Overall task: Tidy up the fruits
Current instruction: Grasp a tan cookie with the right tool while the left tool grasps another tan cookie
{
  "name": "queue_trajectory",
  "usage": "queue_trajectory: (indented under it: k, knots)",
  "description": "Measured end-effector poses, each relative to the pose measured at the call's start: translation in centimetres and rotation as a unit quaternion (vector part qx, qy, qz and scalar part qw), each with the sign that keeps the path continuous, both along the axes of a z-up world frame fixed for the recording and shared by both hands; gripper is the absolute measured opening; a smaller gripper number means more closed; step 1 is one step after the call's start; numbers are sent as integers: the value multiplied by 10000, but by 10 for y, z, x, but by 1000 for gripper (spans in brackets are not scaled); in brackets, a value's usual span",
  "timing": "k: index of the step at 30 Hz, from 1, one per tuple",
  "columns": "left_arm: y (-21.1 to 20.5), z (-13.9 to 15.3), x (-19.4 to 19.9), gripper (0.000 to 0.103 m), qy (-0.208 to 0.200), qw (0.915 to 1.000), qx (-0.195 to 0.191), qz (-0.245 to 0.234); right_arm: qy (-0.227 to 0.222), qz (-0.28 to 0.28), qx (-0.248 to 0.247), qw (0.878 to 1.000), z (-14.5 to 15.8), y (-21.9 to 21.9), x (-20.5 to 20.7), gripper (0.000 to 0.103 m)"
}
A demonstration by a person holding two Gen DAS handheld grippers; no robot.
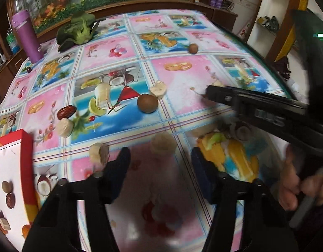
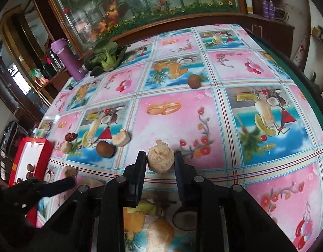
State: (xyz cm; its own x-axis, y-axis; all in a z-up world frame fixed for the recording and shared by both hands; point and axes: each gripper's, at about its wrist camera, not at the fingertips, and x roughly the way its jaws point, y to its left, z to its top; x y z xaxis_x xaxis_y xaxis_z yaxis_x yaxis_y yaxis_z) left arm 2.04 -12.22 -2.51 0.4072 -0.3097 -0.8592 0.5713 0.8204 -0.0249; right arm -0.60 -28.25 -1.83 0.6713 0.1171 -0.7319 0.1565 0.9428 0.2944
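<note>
Squarely between the right gripper (image 2: 160, 161) fingers sits a stubby, upright pale chunk (image 2: 160, 160).

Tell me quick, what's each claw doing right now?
Left gripper: open, holding nothing.
Right gripper: fingers on both sides of a pale fruit chunk; whether it grips cannot be told.

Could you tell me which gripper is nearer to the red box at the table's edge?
Left. The left gripper hovers open just beside the red box, while the right gripper is farther across the table, fingers around a pale chunk.
</note>
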Motion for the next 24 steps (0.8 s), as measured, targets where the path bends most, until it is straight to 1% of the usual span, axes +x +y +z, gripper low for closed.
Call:
queue_trajectory:
  k: [1,2,3,4,6,8,14,18,21,24]
  knots:
    - [-1,-3,3,45,40,10000,9,15,-34,14,9,10000,1,1,-1,26]
    - [-2,-6,4,44,76,10000,-6,11,-56,16,16,10000,2,1,0,26]
    - [-3,-7,5,42,25,10000,-15,20,-72,20,15,10000,2,1,0,26]
    - [-4,-7,6,36,-41,10000,9,27,-73,29,14,10000,2,1,0,26]
    - [-3,-7,7,29,-59,10000,-30,37,-64,44,43,10000,1,1,1,26]
    - [-3,-6,7,29,-38,9999,-101,4,-52,71,31,10000,1,3,2,26]
    - [4,-4,-3,29,-76,9999,-156,1,-155,132,-77,9998,2,8,1,26]
    - [15,11,-17,29,-309,9992,-240,30,-258,199,-210,9992,3,14,0,26]
    - [29,30,-29,29,-581,9975,-385,81,-415,229,-435,9979,5,21,-4,26]
    - [49,51,-41,29,-852,9947,-541,177,-497,279,-554,9968,7,29,-6,26]
